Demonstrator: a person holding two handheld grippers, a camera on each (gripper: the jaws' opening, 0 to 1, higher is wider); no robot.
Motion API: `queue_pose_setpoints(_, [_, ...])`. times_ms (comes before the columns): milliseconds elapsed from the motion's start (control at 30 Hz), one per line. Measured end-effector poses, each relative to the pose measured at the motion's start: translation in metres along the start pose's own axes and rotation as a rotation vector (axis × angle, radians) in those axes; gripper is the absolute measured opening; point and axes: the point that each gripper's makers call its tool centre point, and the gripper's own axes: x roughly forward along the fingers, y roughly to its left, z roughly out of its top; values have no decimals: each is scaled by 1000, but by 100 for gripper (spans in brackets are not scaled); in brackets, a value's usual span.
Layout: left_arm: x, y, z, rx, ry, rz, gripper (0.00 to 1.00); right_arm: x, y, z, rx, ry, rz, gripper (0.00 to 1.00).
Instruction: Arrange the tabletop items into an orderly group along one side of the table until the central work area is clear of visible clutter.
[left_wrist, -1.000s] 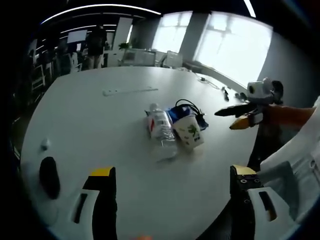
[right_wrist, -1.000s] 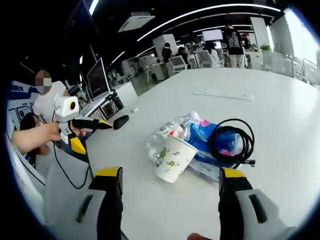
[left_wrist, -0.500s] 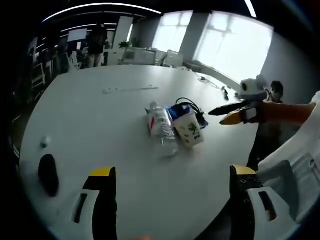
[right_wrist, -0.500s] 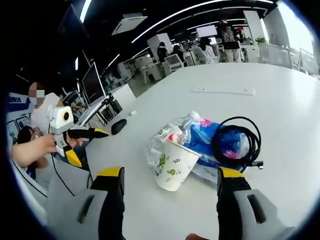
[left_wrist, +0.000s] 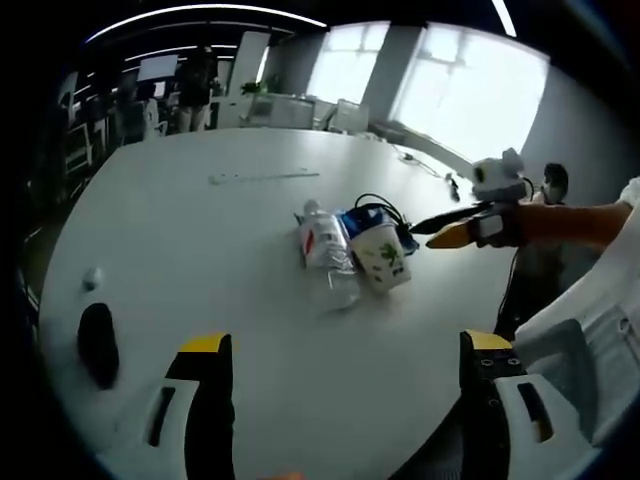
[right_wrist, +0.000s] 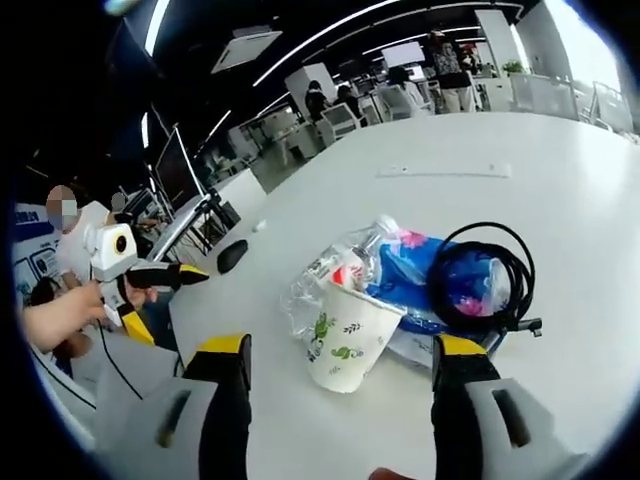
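The right gripper (right_wrist: 340, 400), jaws spread and empty, has closed in on the paper cup (right_wrist: 350, 333) lying with the crushed bottle (left_wrist: 325, 245), blue packet (right_wrist: 425, 280) and black cable (right_wrist: 490, 275) mid-table, suggesting clearing starts there, while the left gripper (left_wrist: 345, 400) hangs open near the edge.

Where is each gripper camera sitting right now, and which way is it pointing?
Left gripper view: rides the left gripper, jaws open, looking across the white table at the cup and bottle; the right gripper and a forearm enter from the right.
Right gripper view: rides the right gripper, jaws open, close over the cup; the left gripper appears at left.
Shared: cup, bottle, cable, mouse.
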Motion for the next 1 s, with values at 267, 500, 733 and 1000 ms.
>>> queue_pose_setpoints(267, [-1, 1, -1, -6, -3, 0, 91, 9, -2, 1, 30, 0, 1, 70])
queue_pose_setpoints(500, [0, 1, -4, -9, 3, -5, 91, 18, -3, -1, 34, 18, -2, 70])
queue_pose_setpoints(733, [-1, 5, -7, -17, 3, 2, 91, 24, -6, -4, 48, 30, -12, 70])
queue_pose_setpoints(1000, [-3, 7, -10, -25, 6, 4, 91, 31, -9, -7, 83, 36, -21, 69])
